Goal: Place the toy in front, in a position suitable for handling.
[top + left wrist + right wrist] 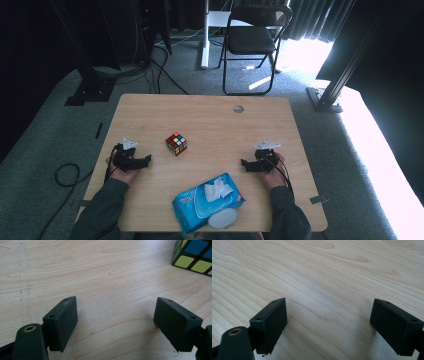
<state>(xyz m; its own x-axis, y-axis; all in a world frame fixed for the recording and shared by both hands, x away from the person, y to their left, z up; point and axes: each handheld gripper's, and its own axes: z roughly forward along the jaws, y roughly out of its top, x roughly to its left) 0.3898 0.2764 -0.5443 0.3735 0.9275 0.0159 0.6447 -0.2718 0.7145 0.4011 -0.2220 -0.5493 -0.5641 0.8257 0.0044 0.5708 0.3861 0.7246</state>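
Wooden table [210,120]: Rubik's cube [176,143] centre, wet-wipes pack [207,201] at 6 o'clock. Left gripper [146,159] and right gripper [243,163]: both wide, empty (resting low). Likely cube pickup: square jaws to opposite faces.

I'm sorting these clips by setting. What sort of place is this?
Probably a lab or studio set up for recording: a wooden table ringed by dark curtains, metal frame posts, floor cables and a folding chair.

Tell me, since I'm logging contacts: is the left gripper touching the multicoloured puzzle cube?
Apart. The high view shows bare wooden table between the left gripper and the multicoloured puzzle cube; in the left gripper view its open fingers hold nothing.
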